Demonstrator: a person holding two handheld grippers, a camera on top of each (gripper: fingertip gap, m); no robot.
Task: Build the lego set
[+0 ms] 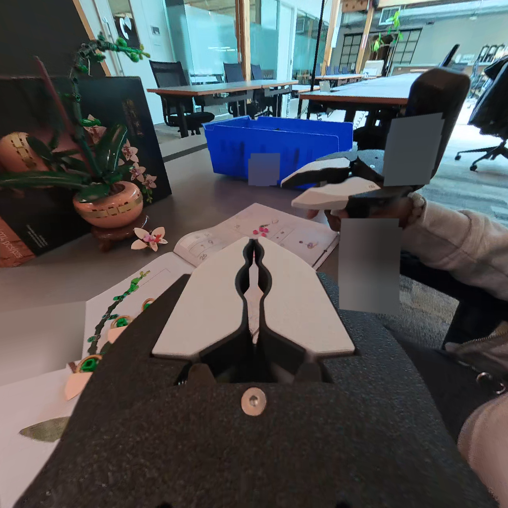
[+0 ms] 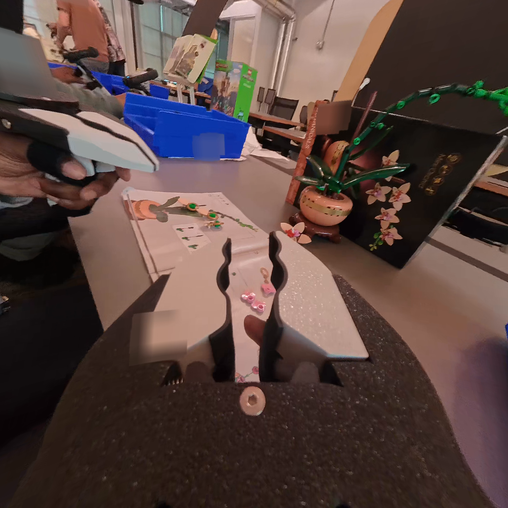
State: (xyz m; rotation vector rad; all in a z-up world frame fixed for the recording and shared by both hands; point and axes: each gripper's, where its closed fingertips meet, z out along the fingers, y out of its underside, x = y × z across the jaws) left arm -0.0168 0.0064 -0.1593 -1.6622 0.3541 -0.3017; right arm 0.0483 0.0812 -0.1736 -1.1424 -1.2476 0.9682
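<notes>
Grey desk (image 2: 412, 316) fills both views, with bare surface to the right of the open instruction booklet (image 2: 176, 236) at centre. Small pink pieces (image 2: 257, 299) lie on its near page. At mid-right of the right wrist view a brick orchid in a pot (image 2: 325, 206) and a loose flower (image 2: 295, 232) stand before a dark box (image 2: 428, 192); a blue bin (image 2: 192, 132) sits behind. The right claw (image 2: 248, 242) hovers over the pink pieces, fingers apart, gripping nothing. The left claw (image 1: 254, 242), hand-held above the booklet, has its tips together.
</notes>
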